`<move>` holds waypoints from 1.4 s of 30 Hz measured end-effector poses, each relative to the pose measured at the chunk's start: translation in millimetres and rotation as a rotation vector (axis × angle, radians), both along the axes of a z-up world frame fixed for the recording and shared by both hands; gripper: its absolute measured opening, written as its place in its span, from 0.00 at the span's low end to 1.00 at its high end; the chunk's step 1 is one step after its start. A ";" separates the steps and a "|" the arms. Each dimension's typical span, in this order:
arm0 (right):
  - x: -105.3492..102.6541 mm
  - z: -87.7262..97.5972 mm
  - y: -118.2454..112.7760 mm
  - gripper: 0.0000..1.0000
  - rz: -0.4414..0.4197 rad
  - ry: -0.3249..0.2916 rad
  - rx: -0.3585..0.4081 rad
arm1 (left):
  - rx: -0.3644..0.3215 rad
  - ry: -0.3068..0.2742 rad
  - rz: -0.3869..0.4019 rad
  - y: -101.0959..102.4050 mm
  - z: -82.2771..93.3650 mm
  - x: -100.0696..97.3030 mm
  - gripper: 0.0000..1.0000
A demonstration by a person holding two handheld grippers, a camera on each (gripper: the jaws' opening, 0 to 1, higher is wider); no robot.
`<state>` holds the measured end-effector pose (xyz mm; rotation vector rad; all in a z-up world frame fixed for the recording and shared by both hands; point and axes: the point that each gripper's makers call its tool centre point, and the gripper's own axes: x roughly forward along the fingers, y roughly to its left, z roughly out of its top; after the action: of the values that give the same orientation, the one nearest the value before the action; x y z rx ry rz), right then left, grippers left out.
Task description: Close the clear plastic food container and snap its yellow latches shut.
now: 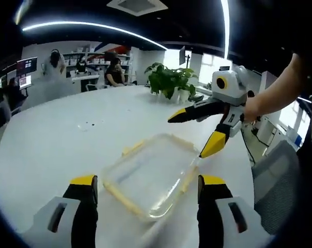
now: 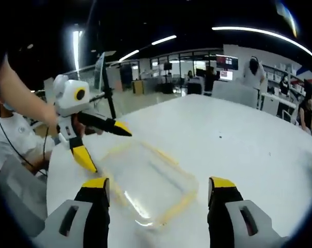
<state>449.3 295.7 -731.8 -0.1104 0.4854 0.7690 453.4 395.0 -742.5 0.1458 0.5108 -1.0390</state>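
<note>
Left gripper view
Container: the clear food container [image 1: 150, 175] lies on the white table [image 1: 68, 139], between your left gripper [image 1: 148, 191] jaws.
Left gripper: you hold it wide open, gripping nothing.
Right gripper [image 1: 199, 133]: open, one yellow tip just beside the container's far corner.
Plant [image 1: 171, 80]: well behind the container.

Right gripper view
Container [image 2: 145, 181]: between your right gripper [image 2: 158, 194] jaws, which are spread and empty.
Left gripper [image 2: 105, 144]: open, near the container's left edge.

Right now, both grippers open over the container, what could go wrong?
The clear container sits loose on the smooth white table, so a one-sided push could slide it. The right gripper hovers wide open at one edge; its lower tip may miss the thin yellow latch.
</note>
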 end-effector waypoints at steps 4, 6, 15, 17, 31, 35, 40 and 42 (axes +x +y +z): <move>-9.2 0.9 -1.9 0.79 -0.007 0.010 0.011 | -0.016 0.002 0.023 4.5 1.4 -4.8 0.79; -14.4 2.0 -2.9 0.79 -0.008 0.008 0.014 | -0.013 0.001 0.027 6.5 0.8 -7.9 0.79; -29.9 4.6 -12.0 0.79 -0.034 0.013 0.040 | -0.034 0.009 0.055 13.5 4.9 -24.4 0.78; -32.8 7.6 -15.0 0.79 -0.043 0.014 0.054 | -0.044 0.010 0.063 15.2 7.1 -28.0 0.78; -47.5 21.7 -25.0 0.78 -0.096 -0.007 0.103 | -0.101 0.018 0.140 35.0 14.0 -45.3 0.77; -52.4 24.2 -27.1 0.78 -0.102 -0.010 0.117 | -0.097 0.009 0.144 38.1 15.4 -52.7 0.76; -62.7 24.1 -28.6 0.79 -0.102 -0.010 0.121 | -0.117 0.006 0.165 41.2 18.9 -60.9 0.76; -68.1 23.1 -29.1 0.79 -0.101 -0.011 0.118 | -0.126 0.008 0.177 42.3 19.7 -63.9 0.76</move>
<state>381.2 266.6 -708.7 0.0199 0.4309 0.6957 389.5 437.3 -722.8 -0.0147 0.4554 -0.8956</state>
